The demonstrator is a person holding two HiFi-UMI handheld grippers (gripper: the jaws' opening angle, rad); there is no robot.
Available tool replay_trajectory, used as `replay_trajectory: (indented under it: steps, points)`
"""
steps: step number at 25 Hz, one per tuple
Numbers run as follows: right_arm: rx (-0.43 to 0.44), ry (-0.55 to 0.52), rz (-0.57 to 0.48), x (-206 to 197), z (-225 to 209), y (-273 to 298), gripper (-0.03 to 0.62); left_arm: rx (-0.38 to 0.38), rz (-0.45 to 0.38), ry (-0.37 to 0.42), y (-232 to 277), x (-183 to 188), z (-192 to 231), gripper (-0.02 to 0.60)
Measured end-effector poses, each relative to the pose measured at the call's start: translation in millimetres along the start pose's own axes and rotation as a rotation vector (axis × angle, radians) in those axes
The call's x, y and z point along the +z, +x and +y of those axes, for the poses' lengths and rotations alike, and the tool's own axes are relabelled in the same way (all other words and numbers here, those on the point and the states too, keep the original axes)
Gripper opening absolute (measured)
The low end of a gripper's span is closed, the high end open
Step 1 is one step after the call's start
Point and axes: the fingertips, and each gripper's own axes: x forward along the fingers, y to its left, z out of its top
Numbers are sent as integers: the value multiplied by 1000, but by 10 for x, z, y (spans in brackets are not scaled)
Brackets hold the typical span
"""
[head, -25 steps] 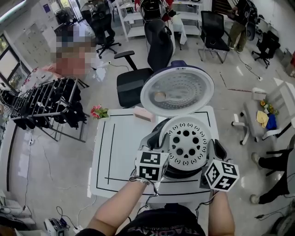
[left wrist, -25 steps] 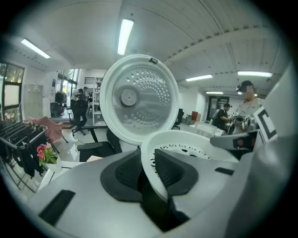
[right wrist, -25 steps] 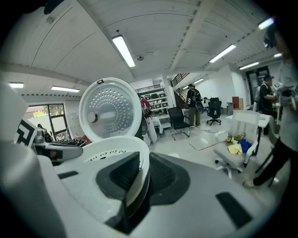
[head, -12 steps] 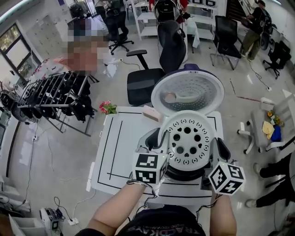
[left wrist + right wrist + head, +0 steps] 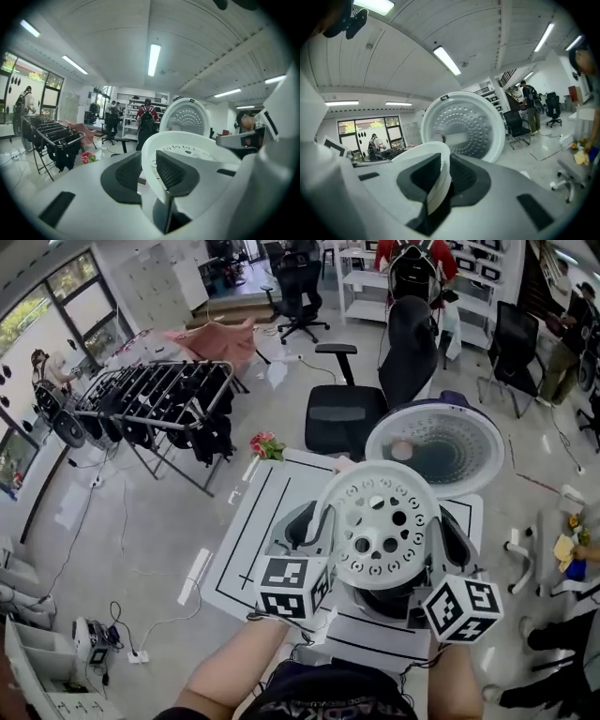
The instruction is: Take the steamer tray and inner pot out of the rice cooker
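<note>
I hold the white perforated steamer tray [image 5: 380,529] between both grippers, lifted above the rice cooker [image 5: 389,601], whose dark inside shows just under the tray. My left gripper [image 5: 314,524] is shut on the tray's left rim [image 5: 149,154], pads on either side of the wall. My right gripper [image 5: 448,538] is shut on the right rim [image 5: 438,161]. The cooker's lid [image 5: 434,448] stands open behind, its dimpled inner plate facing me [image 5: 461,126]. The tray hides most of the inner pot.
The cooker stands on a white table [image 5: 258,521] marked with black lines. A black office chair [image 5: 356,413] is behind the table, pink flowers [image 5: 267,444] near its far left corner. A clothes rack [image 5: 155,390] stands on the floor at left.
Both grippers have come up together with the steamer tray, which now sits higher over the cooker and looks larger. The head view has swung, showing more floor and the rack at left.
</note>
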Motion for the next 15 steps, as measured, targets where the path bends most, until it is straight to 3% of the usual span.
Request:
replay_trajectory:
  steps: [9,15]
  points:
    - [244,-56,36,-83,982,451,61,238,-48,-50,-609,38,898,95]
    - [317,-73,83,-310,1617,794,57,332,-27,-82,-863,-87,1562,95]
